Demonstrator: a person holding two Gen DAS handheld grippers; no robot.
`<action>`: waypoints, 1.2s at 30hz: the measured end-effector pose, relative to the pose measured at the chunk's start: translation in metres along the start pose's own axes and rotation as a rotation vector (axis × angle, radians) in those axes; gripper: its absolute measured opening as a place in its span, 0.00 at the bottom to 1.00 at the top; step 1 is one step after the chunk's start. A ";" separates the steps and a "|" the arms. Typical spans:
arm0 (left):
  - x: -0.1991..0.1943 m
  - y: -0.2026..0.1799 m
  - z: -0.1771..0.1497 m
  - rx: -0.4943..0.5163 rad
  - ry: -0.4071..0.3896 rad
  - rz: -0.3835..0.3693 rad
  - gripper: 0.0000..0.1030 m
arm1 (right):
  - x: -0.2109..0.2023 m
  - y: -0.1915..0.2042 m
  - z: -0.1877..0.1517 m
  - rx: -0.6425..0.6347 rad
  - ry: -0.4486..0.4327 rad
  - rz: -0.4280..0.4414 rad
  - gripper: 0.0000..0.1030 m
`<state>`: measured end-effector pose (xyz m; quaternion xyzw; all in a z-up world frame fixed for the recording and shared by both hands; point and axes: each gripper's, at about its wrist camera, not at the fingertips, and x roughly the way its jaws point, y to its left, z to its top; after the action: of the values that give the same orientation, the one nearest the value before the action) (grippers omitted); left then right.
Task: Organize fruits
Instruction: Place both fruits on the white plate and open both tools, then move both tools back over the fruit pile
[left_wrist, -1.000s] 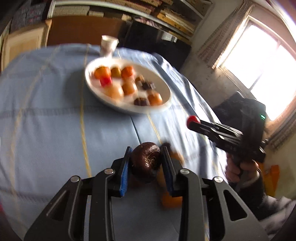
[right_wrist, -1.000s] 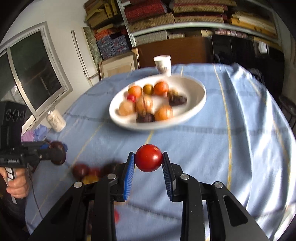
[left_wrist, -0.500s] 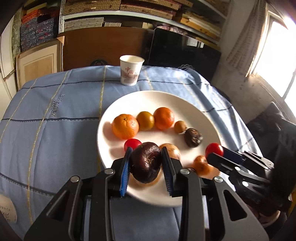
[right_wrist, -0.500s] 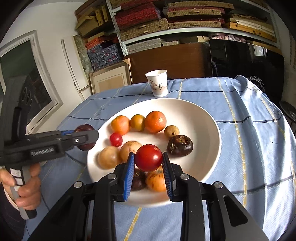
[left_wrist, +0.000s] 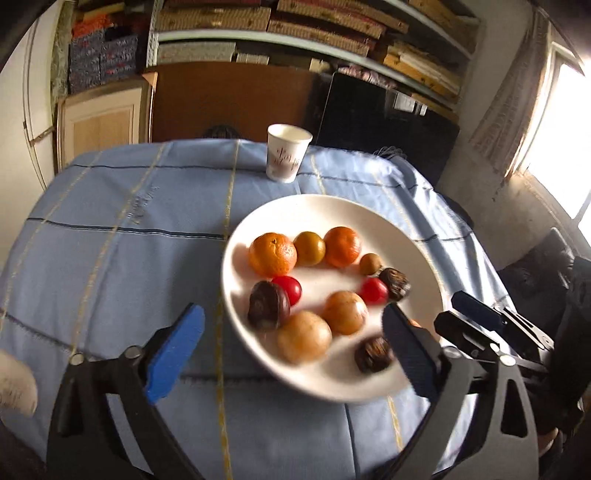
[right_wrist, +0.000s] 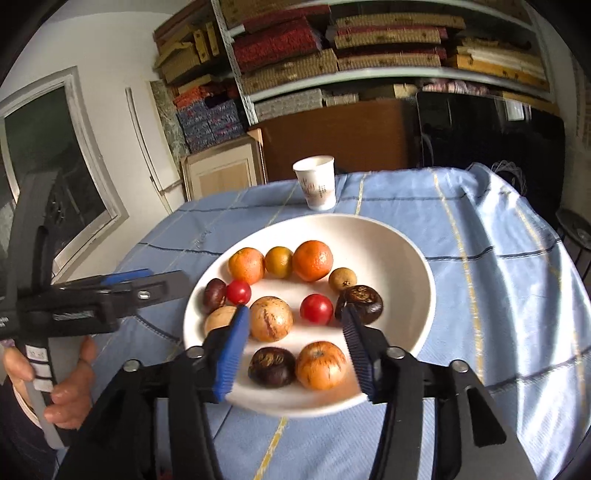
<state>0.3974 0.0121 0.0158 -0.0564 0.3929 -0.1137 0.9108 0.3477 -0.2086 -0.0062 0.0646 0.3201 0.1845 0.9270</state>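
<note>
A white plate (left_wrist: 332, 206) holds several fruits: oranges, brown round ones, dark ones and red tomatoes. My left gripper (left_wrist: 291, 310) hangs over the plate's near left side. Its jaws are opening wide with nothing pressed between them. A dark purple fruit (left_wrist: 267, 304) lies free on the plate by its left rim. My right gripper (right_wrist: 294, 314) is also opening above the plate (right_wrist: 369, 229). A red tomato (right_wrist: 316, 309) rests on the plate between and beyond its blue pads, untouched. The left gripper (right_wrist: 162, 280) reaches in from the left there.
A paper cup (left_wrist: 288, 153) stands behind the plate on the blue checked tablecloth (left_wrist: 129, 221). A person's hand (right_wrist: 70, 387) grips the left tool's handle. Shelves, a wooden panel and a dark screen rise past the table's far edge. A white object (left_wrist: 14, 384) sits at the near left.
Both grippers advanced over the plate and opened. The dark purple fruit left the left jaws and lies by the plate's left rim. The red tomato left the right jaws and lies mid-plate.
</note>
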 end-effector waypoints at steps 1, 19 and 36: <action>-0.006 0.000 -0.004 0.001 -0.010 0.003 0.95 | -0.006 0.001 -0.003 -0.004 -0.002 0.006 0.55; -0.068 0.037 -0.127 -0.123 0.005 0.013 0.95 | -0.038 0.029 -0.090 0.012 0.188 0.232 0.57; -0.077 0.032 -0.132 -0.101 0.006 -0.004 0.95 | -0.013 0.040 -0.100 -0.020 0.264 0.200 0.55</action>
<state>0.2552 0.0601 -0.0272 -0.1028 0.4006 -0.0959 0.9054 0.2643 -0.1764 -0.0683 0.0620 0.4291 0.2857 0.8546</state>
